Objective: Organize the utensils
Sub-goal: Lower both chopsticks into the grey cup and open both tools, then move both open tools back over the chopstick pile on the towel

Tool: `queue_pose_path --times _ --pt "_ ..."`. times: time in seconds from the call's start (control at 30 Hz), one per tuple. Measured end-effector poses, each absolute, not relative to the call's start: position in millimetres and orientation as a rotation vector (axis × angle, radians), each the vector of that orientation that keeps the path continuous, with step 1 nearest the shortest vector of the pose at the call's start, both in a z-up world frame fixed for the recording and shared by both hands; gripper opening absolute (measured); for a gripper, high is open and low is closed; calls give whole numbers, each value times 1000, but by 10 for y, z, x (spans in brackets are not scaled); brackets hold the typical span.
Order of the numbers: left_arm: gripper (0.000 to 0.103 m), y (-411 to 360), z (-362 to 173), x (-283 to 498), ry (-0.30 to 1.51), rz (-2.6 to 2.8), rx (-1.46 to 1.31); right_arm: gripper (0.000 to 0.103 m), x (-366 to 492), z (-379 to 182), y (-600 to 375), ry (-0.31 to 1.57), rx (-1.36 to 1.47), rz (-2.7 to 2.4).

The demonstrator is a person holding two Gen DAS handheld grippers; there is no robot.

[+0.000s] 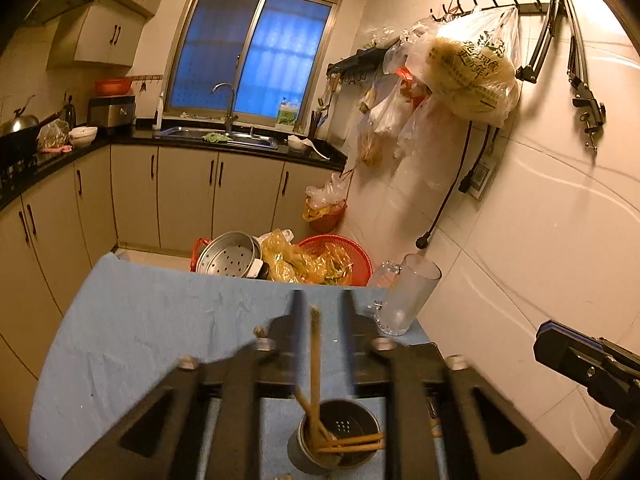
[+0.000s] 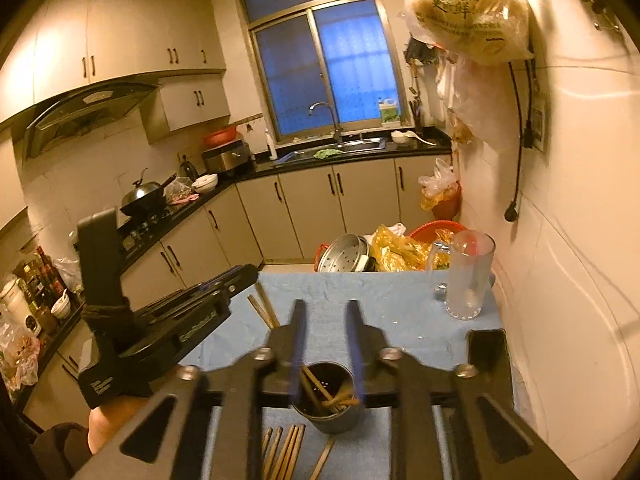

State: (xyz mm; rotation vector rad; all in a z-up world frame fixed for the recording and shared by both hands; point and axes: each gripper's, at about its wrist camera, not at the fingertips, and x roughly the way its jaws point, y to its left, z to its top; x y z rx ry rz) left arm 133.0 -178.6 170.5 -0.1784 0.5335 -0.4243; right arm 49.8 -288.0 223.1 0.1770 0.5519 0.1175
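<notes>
A dark metal utensil cup (image 1: 336,446) stands on the blue cloth (image 1: 140,320), with several wooden chopsticks (image 1: 348,442) in it. One chopstick (image 1: 315,344) rises from the cup between the jaws of my left gripper (image 1: 322,298). The jaws stand apart and do not press on it. My right gripper (image 2: 326,306) is open just above the same cup (image 2: 326,412), nothing between its fingers. Loose chopsticks (image 2: 286,454) lie on the cloth in front of the cup. In the right wrist view, two chopsticks (image 2: 262,310) slant up beside the left gripper (image 2: 236,280).
A clear glass mug (image 2: 468,280) stands at the cloth's far right by the tiled wall. A dark phone (image 2: 488,354) lies on the cloth near the right. Beyond the table's far edge sit a steamer pot (image 2: 346,254), yellow bags and a red basket (image 1: 340,254). A person's arm (image 2: 112,420) shows at lower left.
</notes>
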Motion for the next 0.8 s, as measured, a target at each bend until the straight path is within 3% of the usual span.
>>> queue_pose_path --times 0.07,0.3,0.8 --pt "57 -1714 1722 1261 515 -412 -189 32 458 2224 -2901 548 184 106" --pt "65 -1379 1630 944 539 -396 -205 45 171 2155 -2938 545 192 98" --pt "66 -966 302 481 945 -284 -220 50 -261 895 -2872 796 308 117"
